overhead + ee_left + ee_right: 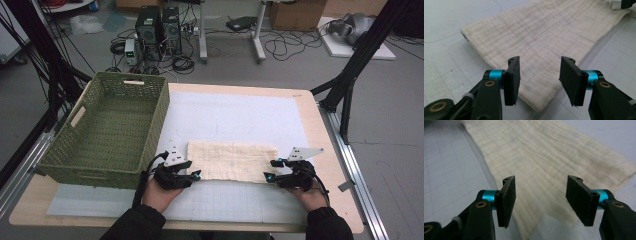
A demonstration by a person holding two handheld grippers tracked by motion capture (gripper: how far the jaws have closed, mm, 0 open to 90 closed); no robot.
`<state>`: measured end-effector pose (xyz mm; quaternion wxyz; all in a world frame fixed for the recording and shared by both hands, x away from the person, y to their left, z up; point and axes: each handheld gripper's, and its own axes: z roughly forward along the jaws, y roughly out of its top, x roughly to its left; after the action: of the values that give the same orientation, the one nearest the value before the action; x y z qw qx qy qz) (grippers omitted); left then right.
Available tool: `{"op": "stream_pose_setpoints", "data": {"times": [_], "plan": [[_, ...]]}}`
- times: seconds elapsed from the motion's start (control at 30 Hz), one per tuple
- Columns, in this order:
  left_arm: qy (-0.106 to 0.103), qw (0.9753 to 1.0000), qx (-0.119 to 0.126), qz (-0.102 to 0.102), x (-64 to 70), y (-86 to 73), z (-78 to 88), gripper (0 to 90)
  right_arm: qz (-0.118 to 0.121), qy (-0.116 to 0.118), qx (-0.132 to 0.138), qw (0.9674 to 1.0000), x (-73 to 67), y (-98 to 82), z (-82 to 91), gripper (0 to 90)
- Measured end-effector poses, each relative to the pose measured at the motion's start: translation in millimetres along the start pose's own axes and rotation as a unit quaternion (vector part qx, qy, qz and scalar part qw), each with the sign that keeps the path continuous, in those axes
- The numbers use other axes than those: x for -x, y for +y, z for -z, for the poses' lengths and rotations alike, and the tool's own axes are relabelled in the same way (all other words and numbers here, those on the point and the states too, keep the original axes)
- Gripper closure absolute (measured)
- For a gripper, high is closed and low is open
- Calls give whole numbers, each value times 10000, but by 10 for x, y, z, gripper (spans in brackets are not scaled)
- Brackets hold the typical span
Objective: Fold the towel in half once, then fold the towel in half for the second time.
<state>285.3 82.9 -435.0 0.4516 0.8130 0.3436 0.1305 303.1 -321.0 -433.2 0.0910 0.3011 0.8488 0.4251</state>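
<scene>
Where tongs [196, 174] gape, cloth [231, 160] (unmarked) lies.

High overview; close gripper views sharing cloth [231, 161]

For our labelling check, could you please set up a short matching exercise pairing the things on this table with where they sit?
Things:
1. green basket
2. cream cloth
3. left gripper
4. right gripper

Places:
A. at the cloth's left end, jaws open
B. at the cloth's right end, jaws open
C. table's left side
D. flat between the grippers

Pairs: 1-C, 2-D, 3-A, 4-B
</scene>
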Motion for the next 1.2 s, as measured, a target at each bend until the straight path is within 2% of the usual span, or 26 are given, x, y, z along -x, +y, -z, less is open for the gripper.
{"op": "stream_pose_setpoints", "data": {"times": [0.57, 1.0, 1.13, 1.2], "plan": [[63, 10000, 34, -23, 5, 5, 15, 509, 107, -13, 85, 9999, -11, 9, 34, 407], [102, 9999, 20, -53, 12, 0, 4, 504, 146, 12, -1, 9999, -17, 7, 8, 406], [129, 9999, 55, 5, 3, 13, -2, 498, -7, 68, 96, 9999, -6, 20, 15, 414], [167, 9998, 125, 54, 1, 50, -14, 525, -82, 128, 150, 9998, 26, 47, 19, 446]]}}
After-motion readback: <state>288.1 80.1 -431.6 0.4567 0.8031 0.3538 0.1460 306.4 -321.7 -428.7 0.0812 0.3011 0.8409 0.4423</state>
